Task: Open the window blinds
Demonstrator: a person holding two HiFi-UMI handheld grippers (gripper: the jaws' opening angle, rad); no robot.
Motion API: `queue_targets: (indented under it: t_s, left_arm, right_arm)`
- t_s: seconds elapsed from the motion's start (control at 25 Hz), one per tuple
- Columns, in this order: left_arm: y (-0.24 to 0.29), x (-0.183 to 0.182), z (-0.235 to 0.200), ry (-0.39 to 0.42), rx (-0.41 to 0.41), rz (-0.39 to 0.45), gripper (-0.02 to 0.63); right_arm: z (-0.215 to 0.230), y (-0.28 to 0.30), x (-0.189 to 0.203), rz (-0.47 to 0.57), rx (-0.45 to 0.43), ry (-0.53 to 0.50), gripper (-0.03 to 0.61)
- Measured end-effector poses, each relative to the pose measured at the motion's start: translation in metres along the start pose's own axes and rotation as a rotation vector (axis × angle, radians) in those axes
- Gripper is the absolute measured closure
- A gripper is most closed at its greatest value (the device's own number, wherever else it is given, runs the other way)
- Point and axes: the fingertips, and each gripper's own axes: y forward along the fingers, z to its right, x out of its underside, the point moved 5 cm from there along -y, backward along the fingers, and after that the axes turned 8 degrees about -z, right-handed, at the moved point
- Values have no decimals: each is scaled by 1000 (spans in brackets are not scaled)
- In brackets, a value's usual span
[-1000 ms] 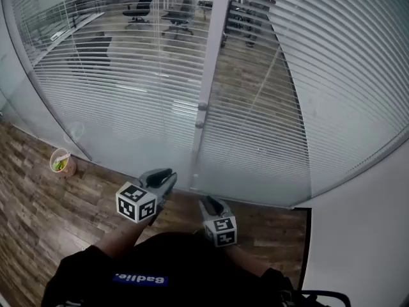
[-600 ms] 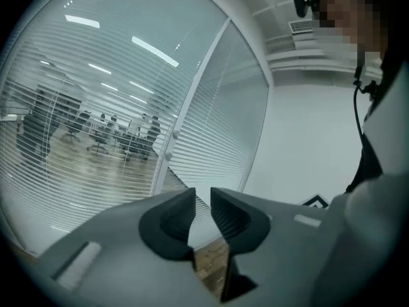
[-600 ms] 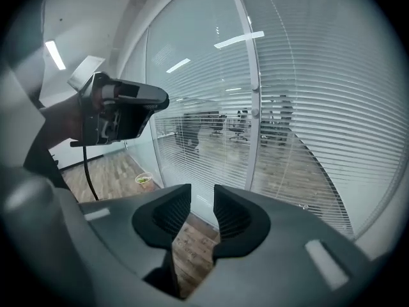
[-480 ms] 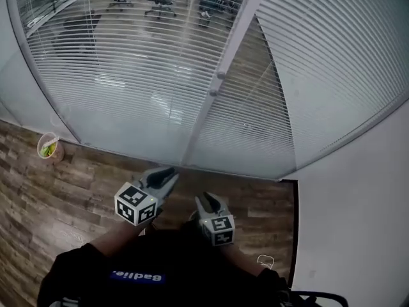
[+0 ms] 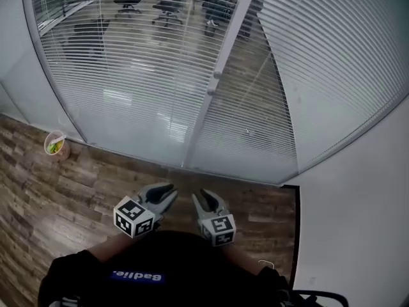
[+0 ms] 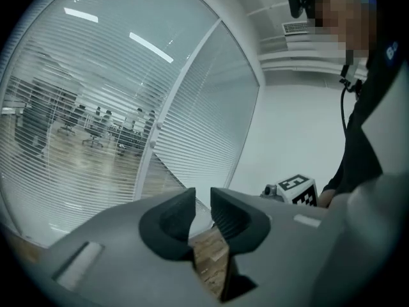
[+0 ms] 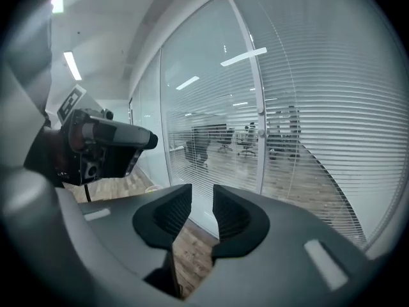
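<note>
White slatted blinds hang behind a glass wall, and an office with chairs shows between the slats. The right-hand blinds panel looks more closed. A white frame post with two small knobs divides the panels. In the head view my left gripper and right gripper hover side by side over the wooden floor, well short of the glass. The left gripper has a narrow gap with nothing in it. The right gripper has its jaws closing slightly, also with nothing between them.
A paper cup with something green stands on the floor by the glass at left. A plain white wall meets the window at right. Wood-plank floor stretches between me and the glass.
In the head view both grippers have come closer together and sit lower in the picture. The window has shifted a little as the view swung. Nothing was touched or taken hold of.
</note>
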Motion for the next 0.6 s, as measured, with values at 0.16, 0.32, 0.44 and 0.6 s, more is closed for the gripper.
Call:
queue_targets:
  t_s: [0.16,0.32,0.44,0.6]
  left_arm:
    - [7,11,35,-13,-10,52,544]
    - [12,18,63,30,-32,86,608]
    - [12,17,70,65,-19,94,615]
    - [24,11,65,95,23,84,614]
  right_arm:
    - [14,-35,13,91,-53,20,489]
    - [24,-56,25,157,-110,64,513]
    - [23,-60,27,165,-116,65,517]
    - [29,-61,24,175,-78,73,520]
